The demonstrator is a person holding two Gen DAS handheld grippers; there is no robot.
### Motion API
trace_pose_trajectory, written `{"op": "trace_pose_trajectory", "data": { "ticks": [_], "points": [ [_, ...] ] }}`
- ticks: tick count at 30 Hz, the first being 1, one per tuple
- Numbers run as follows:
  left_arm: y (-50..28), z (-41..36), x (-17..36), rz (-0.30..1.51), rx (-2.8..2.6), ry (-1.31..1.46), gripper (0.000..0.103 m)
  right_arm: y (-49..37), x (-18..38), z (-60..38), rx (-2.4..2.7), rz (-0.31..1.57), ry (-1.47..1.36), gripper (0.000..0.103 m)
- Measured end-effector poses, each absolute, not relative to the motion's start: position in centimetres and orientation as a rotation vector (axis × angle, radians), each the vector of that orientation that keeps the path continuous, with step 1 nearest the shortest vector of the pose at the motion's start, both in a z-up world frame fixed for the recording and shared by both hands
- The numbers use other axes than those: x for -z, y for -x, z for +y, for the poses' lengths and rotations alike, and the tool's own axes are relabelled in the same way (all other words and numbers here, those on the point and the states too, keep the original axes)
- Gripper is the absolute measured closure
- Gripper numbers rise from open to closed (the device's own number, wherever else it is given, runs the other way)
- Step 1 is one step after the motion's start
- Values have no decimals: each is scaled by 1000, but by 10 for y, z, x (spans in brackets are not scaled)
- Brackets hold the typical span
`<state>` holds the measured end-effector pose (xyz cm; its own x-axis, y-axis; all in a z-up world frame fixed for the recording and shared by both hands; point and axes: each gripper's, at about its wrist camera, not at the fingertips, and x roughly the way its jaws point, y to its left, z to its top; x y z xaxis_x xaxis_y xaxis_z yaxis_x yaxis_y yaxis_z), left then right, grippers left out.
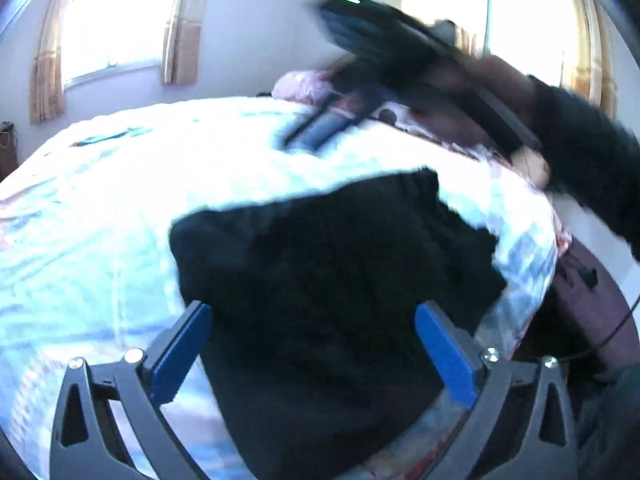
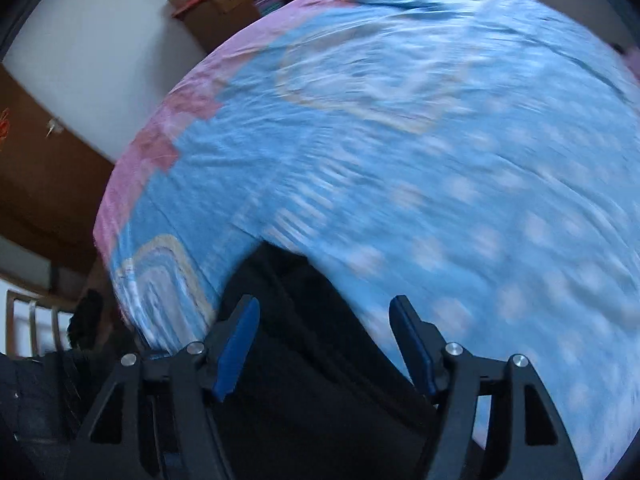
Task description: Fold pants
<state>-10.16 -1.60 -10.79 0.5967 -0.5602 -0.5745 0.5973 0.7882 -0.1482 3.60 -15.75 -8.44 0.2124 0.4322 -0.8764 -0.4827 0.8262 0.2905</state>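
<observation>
The black pants point(image 1: 332, 272) lie in a folded heap on the blue patterned bedspread point(image 1: 100, 216). My left gripper point(image 1: 314, 312) is open, its blue pads on either side above the pants, holding nothing. My right gripper point(image 1: 312, 132) shows blurred in the left wrist view, raised above the bed beyond the pants, held by a hand in a dark sleeve. In the right wrist view the right gripper point(image 2: 324, 308) is open over the near end of the pants point(image 2: 320, 360), with nothing between its pads.
The bed point(image 2: 440, 140) fills both views, with a pink border point(image 2: 132, 168) at its left edge. Pink bedding point(image 1: 304, 84) lies at the far side. Curtained windows point(image 1: 108, 28) and a white wall stand behind. A brown wardrobe point(image 2: 40, 160) and a shelf point(image 2: 232, 0) stand beside the bed.
</observation>
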Motion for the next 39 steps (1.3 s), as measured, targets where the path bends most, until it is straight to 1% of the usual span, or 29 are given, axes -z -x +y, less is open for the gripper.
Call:
{"op": "trace_pose_trajectory", "data": {
  "ticks": [4,7,13,16,19,20,21,23,25,28,34,39],
  "points": [
    [67,-16,92,616,604,-56,0,14,77,-197,-650,1134,10,34],
    [30,-27,97,675,478,-118,0,38,97,-210,-619,1156,-16,34],
    [-27,-38,122,835,418,-80,0,47,144,-242,-460,1240,-59,36],
    [-37,-55,131,844,364,-138,0,49,148,-247,-449,1194,-87,36],
    [-42,-62,139,876,347,-149,0,64,122,-248,-469,1062,-99,36],
    [-41,-60,138,871,352,-138,0,72,118,-249,-484,1052,-113,35],
    [-40,-58,136,867,357,-135,0,75,120,-248,-481,1072,-110,35],
    [-38,-54,136,866,357,-140,0,90,140,-239,-431,1163,-13,35],
    [-37,-52,134,864,365,-135,0,108,159,-231,-402,1213,59,35],
    [-36,-52,135,869,373,-126,0,124,171,-229,-374,1210,56,34],
    [-37,-52,136,873,371,-125,0,128,161,-223,-349,1193,97,34],
    [-34,-49,135,873,368,-118,0,125,121,-221,-338,1049,41,34]
  ]
}}
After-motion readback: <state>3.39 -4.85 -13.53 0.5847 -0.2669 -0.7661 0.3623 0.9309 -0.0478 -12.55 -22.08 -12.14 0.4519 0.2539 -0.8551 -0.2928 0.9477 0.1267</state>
